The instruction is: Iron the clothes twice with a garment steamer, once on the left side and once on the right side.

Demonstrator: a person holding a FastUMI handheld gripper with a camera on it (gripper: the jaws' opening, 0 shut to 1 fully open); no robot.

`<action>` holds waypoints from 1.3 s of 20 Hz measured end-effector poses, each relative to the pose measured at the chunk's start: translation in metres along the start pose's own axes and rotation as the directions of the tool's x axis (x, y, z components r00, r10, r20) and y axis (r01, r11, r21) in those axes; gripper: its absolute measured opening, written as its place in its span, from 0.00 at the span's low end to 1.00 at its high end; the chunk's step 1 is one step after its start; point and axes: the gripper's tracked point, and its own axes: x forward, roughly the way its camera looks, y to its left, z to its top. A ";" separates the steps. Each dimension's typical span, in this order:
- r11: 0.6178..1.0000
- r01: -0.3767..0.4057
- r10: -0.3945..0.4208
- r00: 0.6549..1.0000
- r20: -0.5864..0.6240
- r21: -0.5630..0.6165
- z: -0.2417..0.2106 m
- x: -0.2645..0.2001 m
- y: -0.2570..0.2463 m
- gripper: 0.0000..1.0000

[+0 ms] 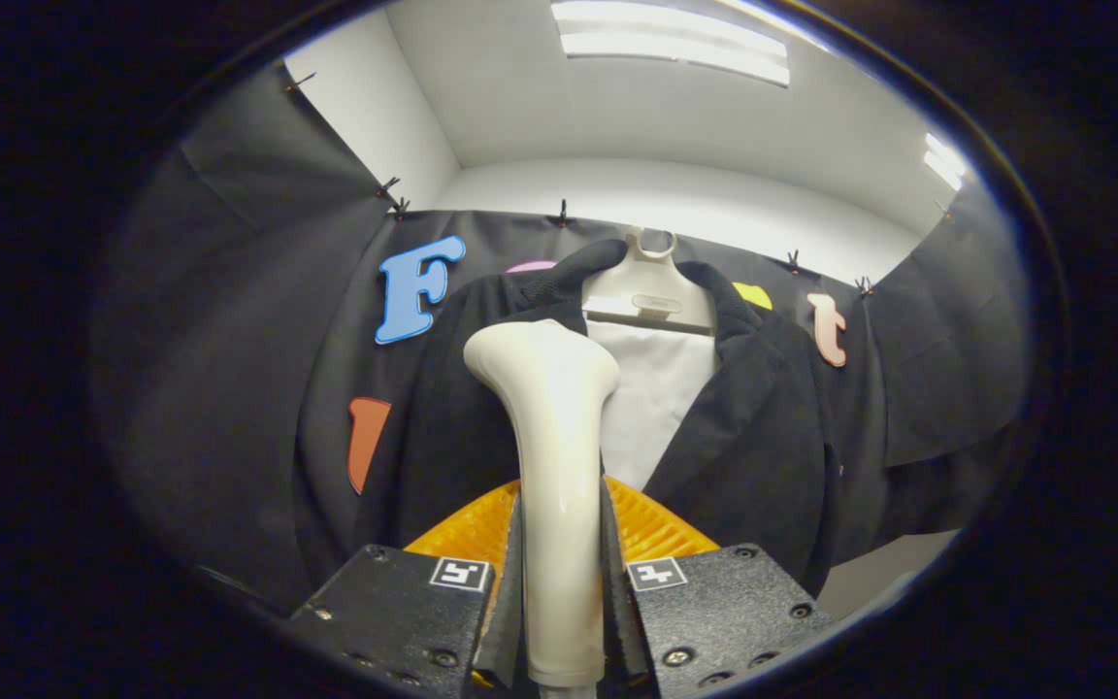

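Between the tongs (559,592), a glossy cream steamer (551,427).

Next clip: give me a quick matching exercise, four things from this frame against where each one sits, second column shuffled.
Things:
1. steamer
2. jacket
3. hanger
4. white shirt

Places:
A. at the jacket's collar, on top
B. clamped between the tool's fingers
C. hung against the booth's cloth wall, beyond the steamer
D. inside the jacket's open front

Pairs: 1-B, 2-C, 3-A, 4-D
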 end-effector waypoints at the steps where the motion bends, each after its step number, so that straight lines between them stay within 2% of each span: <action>1: 1.000 -0.004 0.004 1.000 -0.008 -0.002 -0.004 -0.004 0.000 0.38; 18: 0.999 -0.028 0.021 0.990 -0.138 -0.043 -0.076 -0.062 0.014 0.38; 26: 0.996 -0.053 0.033 0.964 -0.264 -0.069 -0.132 -0.092 0.020 0.38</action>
